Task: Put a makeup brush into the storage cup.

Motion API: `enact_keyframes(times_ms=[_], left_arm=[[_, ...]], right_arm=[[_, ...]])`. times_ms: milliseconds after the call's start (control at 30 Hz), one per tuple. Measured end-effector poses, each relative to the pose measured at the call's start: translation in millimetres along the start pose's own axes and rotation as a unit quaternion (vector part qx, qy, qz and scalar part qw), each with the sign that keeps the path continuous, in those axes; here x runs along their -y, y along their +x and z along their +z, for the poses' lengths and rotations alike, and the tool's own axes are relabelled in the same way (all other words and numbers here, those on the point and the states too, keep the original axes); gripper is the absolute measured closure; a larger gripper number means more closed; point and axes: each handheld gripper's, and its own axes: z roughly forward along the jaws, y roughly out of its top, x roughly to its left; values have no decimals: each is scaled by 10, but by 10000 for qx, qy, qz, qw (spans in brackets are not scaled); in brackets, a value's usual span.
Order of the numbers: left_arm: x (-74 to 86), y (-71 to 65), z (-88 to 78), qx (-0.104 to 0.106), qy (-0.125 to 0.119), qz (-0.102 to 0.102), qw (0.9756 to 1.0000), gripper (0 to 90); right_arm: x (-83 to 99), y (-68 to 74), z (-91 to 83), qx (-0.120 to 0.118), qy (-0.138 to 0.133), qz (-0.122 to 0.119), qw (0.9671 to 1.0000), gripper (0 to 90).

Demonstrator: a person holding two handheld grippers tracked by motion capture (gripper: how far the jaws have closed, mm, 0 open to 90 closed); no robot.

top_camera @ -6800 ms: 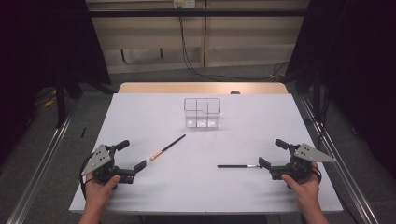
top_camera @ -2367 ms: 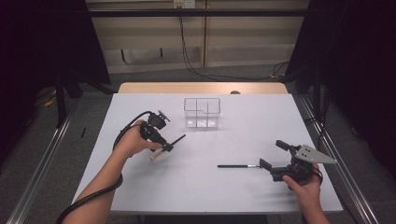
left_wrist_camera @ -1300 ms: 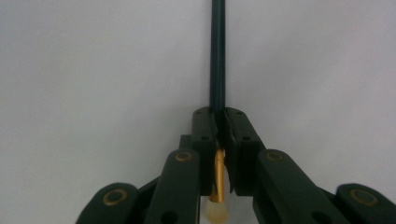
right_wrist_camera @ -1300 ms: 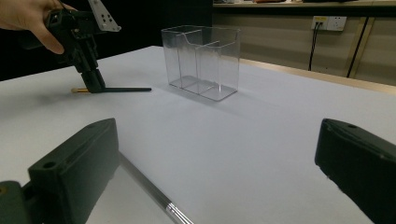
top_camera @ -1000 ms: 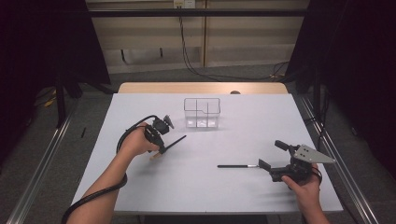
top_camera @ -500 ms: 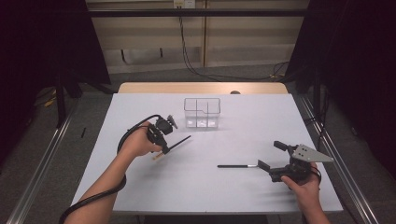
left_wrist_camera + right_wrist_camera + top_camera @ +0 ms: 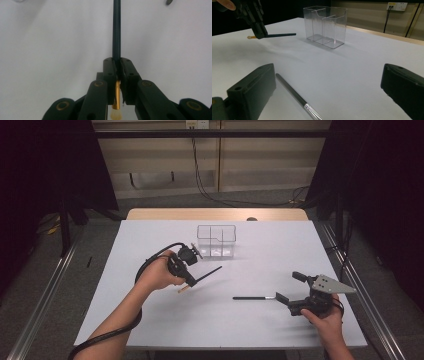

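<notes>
Dark green brush [image 7: 116, 30] with gold ferrule, black-and-silver brush [image 7: 297, 98], white table [image 7: 260, 325]

The left gripper [image 7: 189, 279] hangs above the table, jaws clamped, forearm stretched forward. The right gripper [image 7: 289, 289] rests low, jaws wide apart.

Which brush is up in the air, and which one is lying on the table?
The gold-banded brush is lifted, clamped in the left gripper. The silver-banded brush lies flat on the table by the open right gripper.
</notes>
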Motion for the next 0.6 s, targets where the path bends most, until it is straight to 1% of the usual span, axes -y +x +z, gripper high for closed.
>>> enact_keyframes(times_ms=[67, 100, 167, 233, 333, 433, 467, 500, 533, 567, 600], left_arm=[[-22, -38, -6, 18, -39, 54, 10000, 838], [-36, -58, -15, 54, -74, 91, 9999, 838], [-56, -92, -32, 58, -105, 152, 9998, 838], [-72, -126, -35, 96, -156, 180, 9997, 838], [-113, -177, -37, 148, -151, 279, 9994, 838], [-149, -225, -17, 194, -224, 335, 9990, 838], [-171, -237, -17, 215, -180, 419, 9987, 838], [-184, -261, -5, 203, -245, 406, 9987, 839], [-196, -270, -4, 207, -245, 452, 9985, 839], [-211, -289, 2, 262, -262, 463, 9982, 839], [-232, -311, 7, 324, -256, 517, 9978, 839]], right_arm=[[-18, -4, -16, -16, 50, -59, 10000, 0], [-24, -4, -18, -28, 26, -40, 10000, 0], [-33, -8, -21, -62, 81, -46, 9999, 0], [-37, -9, -8, -79, 86, -1, 9999, 0], [-72, 6, 34, -158, 184, -73, 9997, 0], [-119, 27, 88, -284, 246, -124, 9992, 0], [-137, 35, 112, -372, 275, -112, 9989, 0], [-164, 46, 141, -451, 320, -128, 9984, 0], [-188, 57, 163, -497, 358, -178, 9980, 0], [-209, 64, 179, -552, 415, -217, 9974, 0], [-235, 74, 204, -624, 463, -251, 9967, 0]])
